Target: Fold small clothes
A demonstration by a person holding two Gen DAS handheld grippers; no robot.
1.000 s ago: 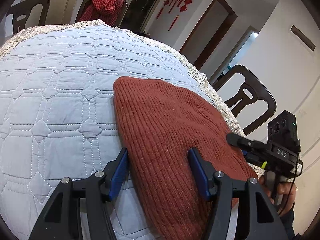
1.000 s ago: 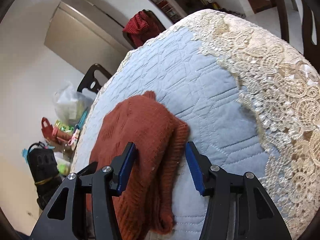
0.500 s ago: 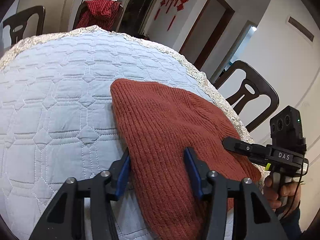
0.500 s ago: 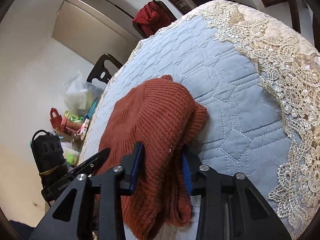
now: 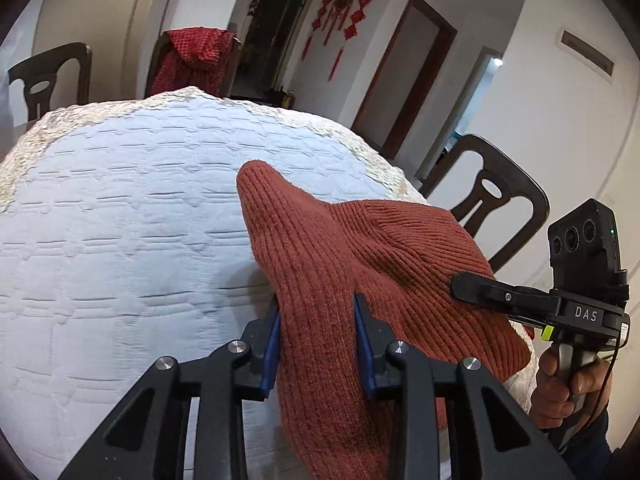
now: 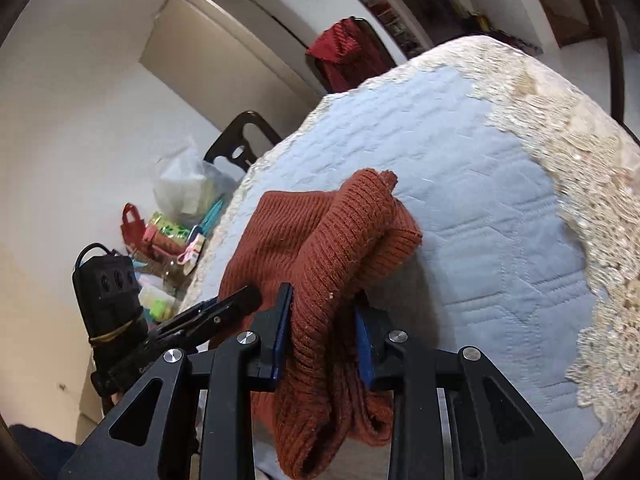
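A rust-red knitted garment [image 5: 340, 248] lies on the quilted light-blue table cover [image 5: 120, 220], its near edge lifted off the cloth. My left gripper [image 5: 318, 320] is shut on the garment's near left part. My right gripper [image 6: 322, 324] is shut on the near right part, where the knit [image 6: 332, 240] bunches between the blue pads. The right gripper also shows in the left wrist view [image 5: 456, 280], pressed into the knit. The left gripper also shows in the right wrist view [image 6: 248, 300], at the garment's left side.
The cover has a beige lace border [image 6: 600, 200] round the edge. Dark wooden chairs [image 5: 492, 200] stand around the table, one with a red cloth [image 5: 192, 60] over its back. Bags and clutter [image 6: 172, 224] lie on the floor beyond the table's left side.
Both grippers have closed from open onto the garment's near edge and raised it. The knit now bunches and peaks instead of lying flat.
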